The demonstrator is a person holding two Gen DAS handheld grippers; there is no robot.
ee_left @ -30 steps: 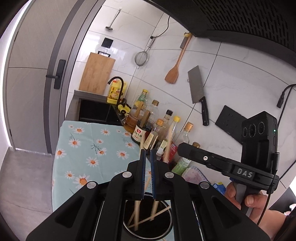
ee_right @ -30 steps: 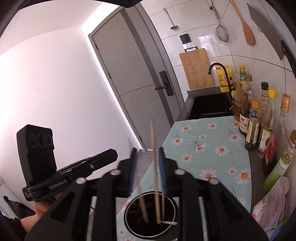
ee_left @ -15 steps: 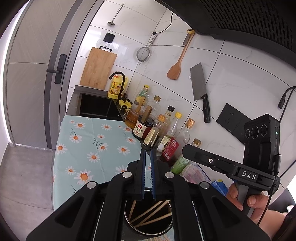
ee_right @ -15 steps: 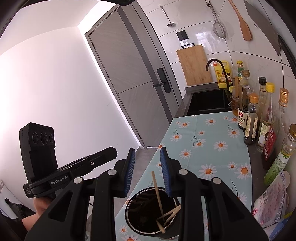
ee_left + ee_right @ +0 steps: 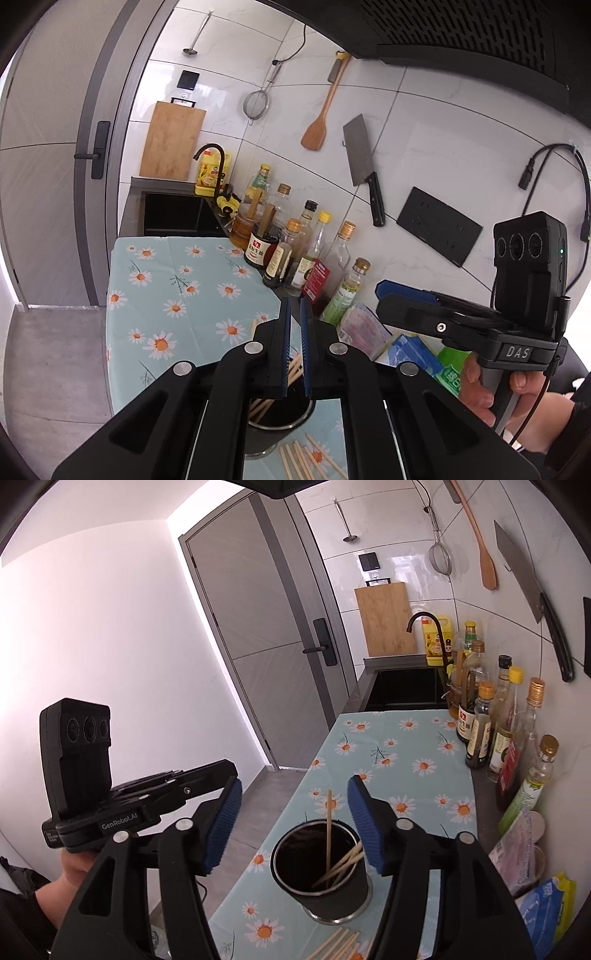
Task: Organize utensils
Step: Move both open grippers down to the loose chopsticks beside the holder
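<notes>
done: several chopsticks (image 5: pixel 341 864) already in black holder (image 5: pixel 321 882) on desk (image 5: pixel 402 760)
left: loose chopsticks (image 5: pixel 303 459) by holder base
L hand-held gripper (image 5: pixel 293 354): closed, empty
R hand-held gripper (image 5: pixel 295 821): jaws just opened, empty, above holder

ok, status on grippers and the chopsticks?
Left gripper shut, empty. Right gripper open, jaws just widened, nothing between. Chopsticks in cup; loose ones on the cloth in front. Nothing blocking.
</notes>
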